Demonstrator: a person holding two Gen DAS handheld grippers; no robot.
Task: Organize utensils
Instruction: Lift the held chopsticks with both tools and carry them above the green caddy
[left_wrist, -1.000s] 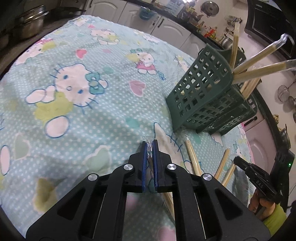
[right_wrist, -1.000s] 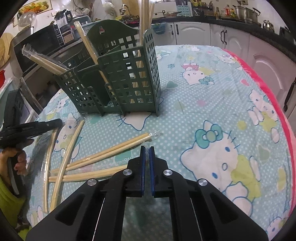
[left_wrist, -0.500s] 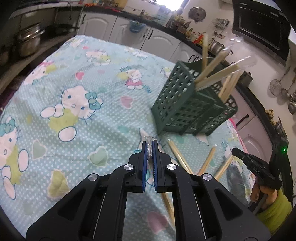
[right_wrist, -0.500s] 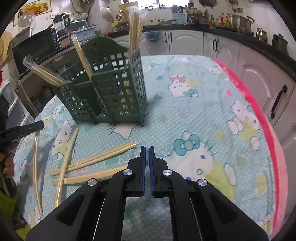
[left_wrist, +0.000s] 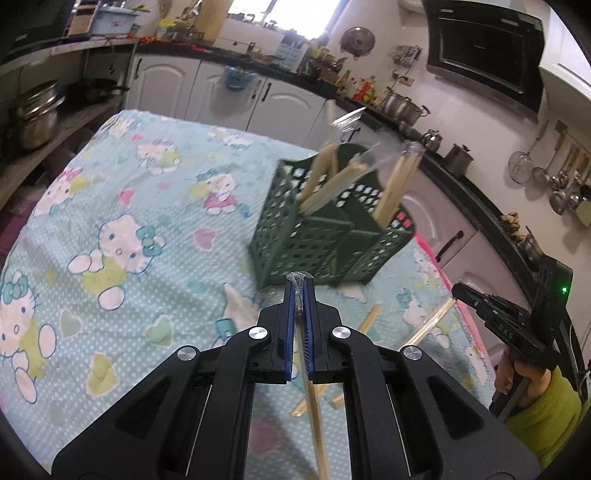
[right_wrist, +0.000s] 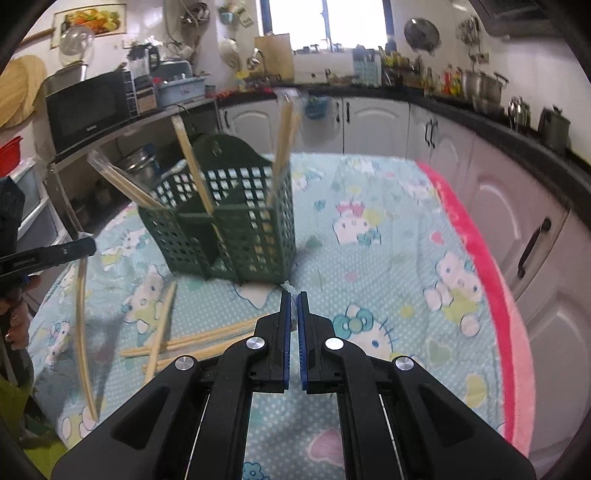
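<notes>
You're mid-carry here. Your left gripper (left_wrist: 300, 286) is pinched down on a wrapped chopstick pair (left_wrist: 314, 406): the crinkled plastic tip pokes out just past the fingertips, and the stick trails back toward the bottom of the left wrist frame. From the right wrist view you can see that same pair hanging at the left edge of the frame (right_wrist: 82, 332), clear of the tablecloth (right_wrist: 388, 229) as far as I can judge.

Your right gripper (right_wrist: 291, 295) is nearly closed, with only a thin slit between the pads. There's a scrap of clear wrapper at its tip, but I can't tell whether it's actually gripping anything or just sitting over it.

The green utensil caddy (left_wrist: 314, 243) sits center frame in both views, already holding several wrapped pairs that lean out of its compartments. More loose chopsticks (right_wrist: 192, 339) lie on the cloth in the lower left of the right wrist frame, so I'd say the job is partway through.

For the next move, you need to tip the held pair upright, line its low end over an open compartment, then let go once it's inside the rim. Watch the sticks already leaning out, since they could block the way in.

The left view shows the grip close up. The right view shows the full hanging length and the remaining pile much more clearly.
</notes>
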